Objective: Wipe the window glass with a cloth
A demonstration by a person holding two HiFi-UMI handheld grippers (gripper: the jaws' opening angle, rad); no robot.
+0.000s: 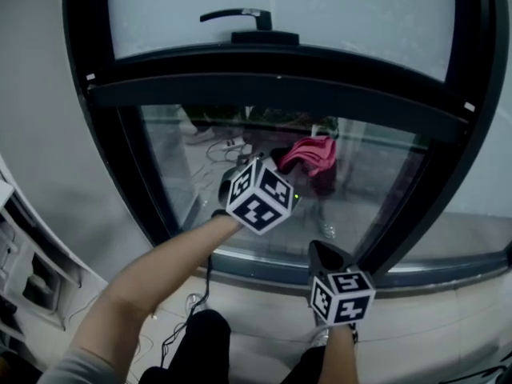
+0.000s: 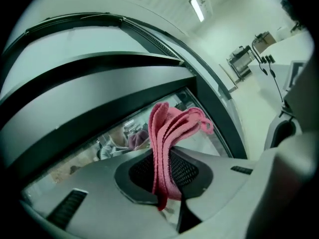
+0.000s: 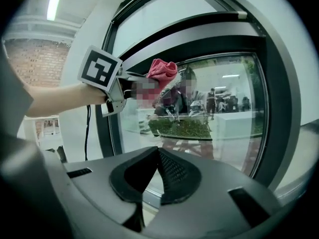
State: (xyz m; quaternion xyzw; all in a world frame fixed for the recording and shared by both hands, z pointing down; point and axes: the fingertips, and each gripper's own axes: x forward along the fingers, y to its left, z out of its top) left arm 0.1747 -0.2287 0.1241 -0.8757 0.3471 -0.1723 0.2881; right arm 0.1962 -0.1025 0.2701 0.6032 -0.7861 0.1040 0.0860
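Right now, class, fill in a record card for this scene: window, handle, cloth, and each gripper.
window: lower pane of clear glass, set in a black frame
handle: black handle above the crossbar
cloth: pink cloth, bunched, held up at the lower pane; contact with the glass cannot be confirmed
left gripper: shut on the pink cloth
right gripper: shut, nothing between its jaws, held low near the bottom of the frame

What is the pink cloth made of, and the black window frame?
The pink cloth looks like soft terry fabric: fuzzy, ribbed folds that flop. The black window frame looks like smooth, matte painted metal, though it might be plastic.
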